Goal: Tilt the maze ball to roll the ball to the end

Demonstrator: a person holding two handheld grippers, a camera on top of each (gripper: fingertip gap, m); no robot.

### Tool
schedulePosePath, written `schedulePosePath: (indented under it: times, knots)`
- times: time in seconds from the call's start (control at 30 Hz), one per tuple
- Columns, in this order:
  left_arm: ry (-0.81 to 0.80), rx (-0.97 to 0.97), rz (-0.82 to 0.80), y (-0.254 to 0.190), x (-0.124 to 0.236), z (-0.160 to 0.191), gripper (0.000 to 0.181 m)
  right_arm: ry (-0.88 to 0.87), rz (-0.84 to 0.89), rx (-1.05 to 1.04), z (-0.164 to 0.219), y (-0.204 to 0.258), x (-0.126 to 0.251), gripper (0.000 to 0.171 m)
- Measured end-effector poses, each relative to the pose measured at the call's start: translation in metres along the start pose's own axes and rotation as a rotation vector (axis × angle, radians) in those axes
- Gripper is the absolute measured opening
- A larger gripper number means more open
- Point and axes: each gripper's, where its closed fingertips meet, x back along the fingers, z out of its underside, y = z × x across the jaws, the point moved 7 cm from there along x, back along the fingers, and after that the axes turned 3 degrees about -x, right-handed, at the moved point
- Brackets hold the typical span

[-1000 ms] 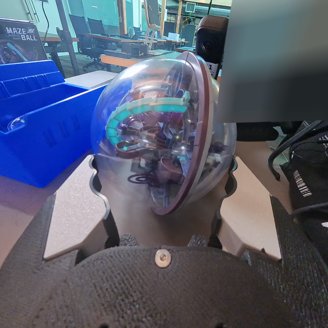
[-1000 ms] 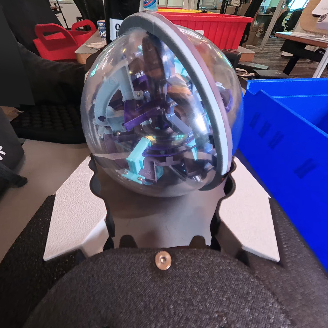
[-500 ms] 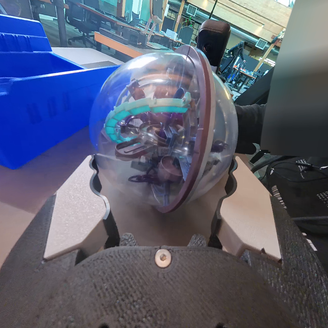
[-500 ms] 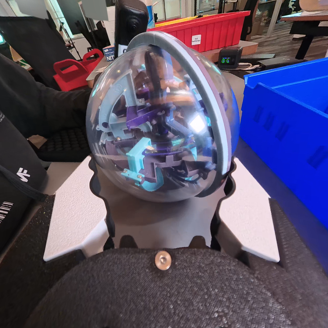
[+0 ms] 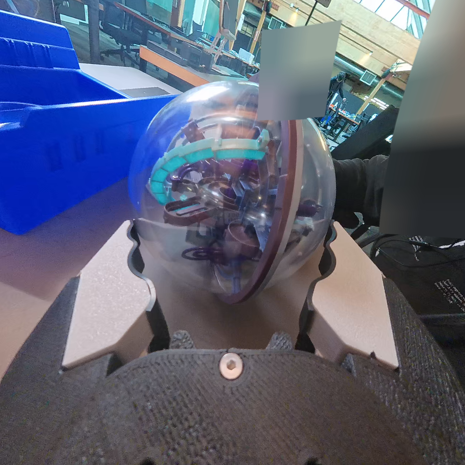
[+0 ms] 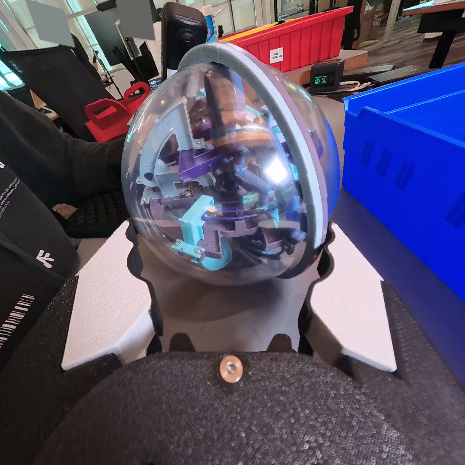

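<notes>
1. Both tools grip one thing between them: the left tool point(image 5: 231, 231) has its two pale fingers spread wide against the lower flanks of the maze ball point(image 5: 226, 191), and the right tool point(image 6: 229, 241) clasps the same sphere from the opposite side, also spread wide with its fingers pressed to the shell.
2. Blue bin point(image 6: 407, 161) sits just beside the sphere, on the right in the right wrist view and on the left in the left wrist view; a red bin point(image 6: 302, 37) stands far behind.
3. Worktop point(image 5: 30, 261) lies below; whether the sphere rests on it or hangs clear I cannot tell.
4. Maze ball is a clear globe with a grey equator band point(image 6: 297, 141) running steeply tilted, and teal, purple and brown tracks inside.
5. The teal arched track point(image 5: 201, 156) curves across the upper left of the left wrist view.
6. The small rolling ball itself I cannot pick out among the tracks.
7. Step in hand, as I judge it: mid-tilt, steering the ball along a track. The next move calls for slow, matched rotation of both tools, keeping pressure even so the smooth shell does not slip.
</notes>
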Motion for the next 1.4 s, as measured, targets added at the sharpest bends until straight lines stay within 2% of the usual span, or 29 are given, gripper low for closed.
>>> schedulePosePath:
  times: [0.7,1.4]
  knots:
    - [-0.035,-0.203,-0.068,-0.013,0.0,-0.005,0.141,0.072,-0.029,0.055,0.009,0.002,0.0,0.142]
    - [-0.057,-0.12,-0.041,-0.007,0.004,-0.005,0.141,0.031,-0.034,-0.016,0.006,0.0,-0.003,0.142]
